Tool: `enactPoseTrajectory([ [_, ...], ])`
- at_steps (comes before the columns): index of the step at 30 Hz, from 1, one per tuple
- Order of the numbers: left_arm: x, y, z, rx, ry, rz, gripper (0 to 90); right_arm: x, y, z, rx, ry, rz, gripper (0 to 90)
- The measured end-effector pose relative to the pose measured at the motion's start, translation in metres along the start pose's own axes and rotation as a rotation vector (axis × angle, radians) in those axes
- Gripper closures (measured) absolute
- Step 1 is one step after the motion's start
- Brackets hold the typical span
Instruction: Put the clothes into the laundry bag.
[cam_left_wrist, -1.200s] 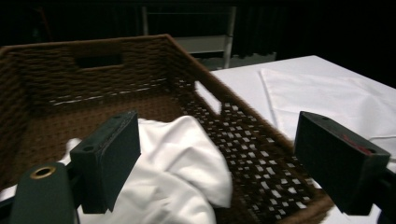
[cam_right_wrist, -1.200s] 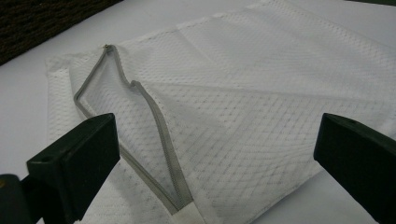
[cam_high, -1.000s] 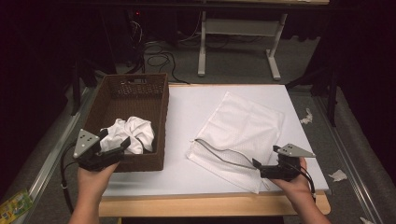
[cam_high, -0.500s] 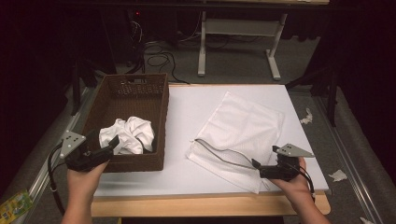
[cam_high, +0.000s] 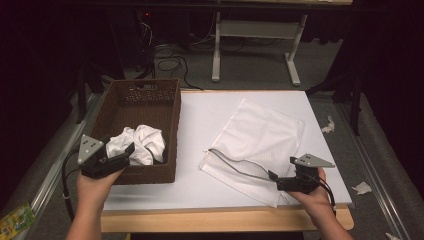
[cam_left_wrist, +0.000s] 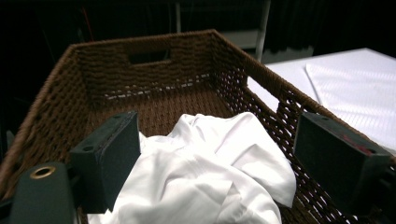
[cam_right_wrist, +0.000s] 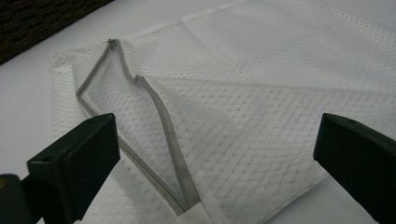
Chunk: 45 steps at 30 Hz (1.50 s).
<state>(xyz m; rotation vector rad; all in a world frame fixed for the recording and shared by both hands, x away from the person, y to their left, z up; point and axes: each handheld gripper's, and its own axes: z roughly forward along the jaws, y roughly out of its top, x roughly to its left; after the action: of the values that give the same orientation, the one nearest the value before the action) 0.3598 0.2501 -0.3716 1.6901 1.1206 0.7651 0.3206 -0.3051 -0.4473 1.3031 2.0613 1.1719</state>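
Hiding the white cloth's (cam_left_wrist: 210, 172) lower folds, left claw (cam_left_wrist: 215, 158) spread wide.

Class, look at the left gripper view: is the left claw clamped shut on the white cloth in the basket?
No: the left claw stands open, its jaws apart on either side of the white cloth lying in the basket.

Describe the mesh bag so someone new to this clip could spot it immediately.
On the white table, right of the brown wicker basket, lies a flat white mesh bag. The right gripper sits at its near edge. Its grey, gaping zipper distinguishes it from the crumpled white cloth in the basket.
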Motion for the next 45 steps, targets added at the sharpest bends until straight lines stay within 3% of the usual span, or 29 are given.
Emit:
enactPoseTrajectory([
  [2, 0.0, 0.005, 0.003, 0.03, 0.003, 0.016, 14.1, -0.001, 0.0, 0.001, 0.001, 0.006, 0.005, 1.0],
  [3, 0.001, 0.013, 0.011, 0.071, -0.018, -0.019, 13.9, -0.002, 0.0, 0.001, 0.002, 0.007, 0.009, 1.0],
  [4, 0.001, 0.013, 0.011, 0.071, -0.018, -0.019, 13.9, -0.002, 0.0, 0.001, 0.002, 0.007, 0.009, 1.0],
  [5, 0.002, 0.02, 0.018, 0.124, -0.027, -0.045, 13.9, -0.002, 0.0, 0.0, -0.004, 0.014, 0.006, 1.2],
  [6, 0.002, 0.02, 0.018, 0.124, -0.027, -0.045, 13.9, -0.002, 0.0, 0.0, -0.004, 0.014, 0.006, 1.2],
  [7, 0.002, 0.025, 0.026, 0.177, -0.011, -0.034, 13.9, -0.001, 0.0, -0.001, -0.008, 0.015, 0.009, 1.3],
  [8, 0.002, 0.025, 0.026, 0.177, -0.011, -0.034, 13.9, 0.0, 0.0, -0.001, -0.007, 0.016, 0.003, 1.3],
  [9, 0.003, 0.028, 0.035, 0.248, 0.002, -0.021, 13.9, 0.001, 0.001, -0.002, -0.005, 0.019, 0.005, 1.2],
  [10, 0.003, 0.028, 0.035, 0.248, 0.002, -0.021, 13.7, 0.001, 0.001, -0.002, -0.005, 0.019, 0.005, 1.2],
  [12, 0.006, 0.029, 0.045, 0.322, 0.021, -0.033, 13.3, 0.002, 0.001, -0.002, -0.009, 0.021, 0.003, 1.3],
  [13, 0.009, 0.03, 0.053, 0.393, 0.025, -0.048, 11.2, 0.003, 0.001, -0.003, -0.014, 0.024, -0.003, 1.3],
  [14, 0.009, 0.03, 0.053, 0.393, 0.025, -0.048, 9.3, 0.003, 0.001, -0.004, -0.014, 0.024, -0.002, 1.3],
  [15, 0.011, 0.03, 0.063, 0.485, 0.024, -0.058, 7.0, 0.003, 0.001, -0.004, -0.016, 0.025, -0.005, 1.3],
  [16, 0.011, 0.03, 0.063, 0.485, 0.024, -0.058, 4.1, 0.003, 0.001, -0.004, -0.016, 0.025, -0.005, 1.3],
  [17, 0.012, 0.03, 0.073, 0.593, 0.009, -0.063, 0.0, 0.003, 0.001, -0.004, -0.015, 0.027, -0.005, 1.4],
  [18, 0.012, 0.03, 0.073, 0.593, 0.009, -0.063, 0.1, 0.003, 0.001, -0.004, -0.015, 0.027, -0.005, 1.4],
  [19, 0.014, 0.031, 0.082, 0.671, 0.002, -0.052, 0.0, 0.002, 0.002, -0.004, -0.016, 0.029, 0.002, 1.4],
  [20, 0.014, 0.031, 0.082, 0.671, 0.002, -0.052, 0.0, 0.002, 0.002, -0.004, -0.016, 0.029, 0.002, 1.4],
  [22, 0.016, 0.031, 0.09, 0.721, 0.024, -0.057, 0.0, 0.002, 0.002, -0.003, -0.018, 0.028, -0.003, 1.4],
  [23, 0.02, 0.031, 0.099, 0.773, 0.022, -0.08, 0.1, 0.003, 0.002, -0.003, -0.02, 0.032, -0.008, 1.4],
  [24, 0.02, 0.031, 0.099, 0.773, 0.022, -0.08, 0.1, 0.003, 0.002, -0.003, -0.02, 0.032, -0.008, 1.4],
  [25, 0.023, 0.032, 0.108, 0.822, 0.022, -0.104, 0.1, 0.002, 0.002, -0.003, -0.019, 0.033, -0.013, 1.5],
  [30, 0.027, 0.029, 0.123, 0.886, 0.022, -0.148, 0.2, 0.002, 0.002, -0.003, -0.017, 0.035, -0.012, 1.5],
  [31, 0.029, 0.024, 0.13, 0.928, 0.036, -0.152, 0.2, 0.002, 0.002, -0.004, -0.017, 0.033, -0.007, 1.5],
  [32, 0.029, 0.024, 0.13, 0.928, 0.036, -0.152, 0.2, 0.002, 0.002, -0.004, -0.017, 0.033, -0.007, 1.5],
  [33, 0.033, 0.02, 0.137, 0.98, 0.033, -0.177, 0.2, 0.002, 0.002, -0.004, -0.016, 0.033, -0.006, 1.5],
  [36, 0.035, 0.016, 0.143, 0.994, 0.035, -0.19, 0.2, 0.002, 0.002, -0.004, -0.013, 0.034, -0.005, 1.9],
  [42, 0.031, -0.002, 0.158, 1.042, 0.014, -0.172, 0.1, 0.002, 0.001, -0.003, -0.009, 0.036, -0.007, 1.9],
  [45, 0.025, -0.009, 0.164, 1.085, 0.053, -0.095, 1.2, 0.002, 0.001, -0.002, -0.001, 0.036, -0.001, 2.0],
])
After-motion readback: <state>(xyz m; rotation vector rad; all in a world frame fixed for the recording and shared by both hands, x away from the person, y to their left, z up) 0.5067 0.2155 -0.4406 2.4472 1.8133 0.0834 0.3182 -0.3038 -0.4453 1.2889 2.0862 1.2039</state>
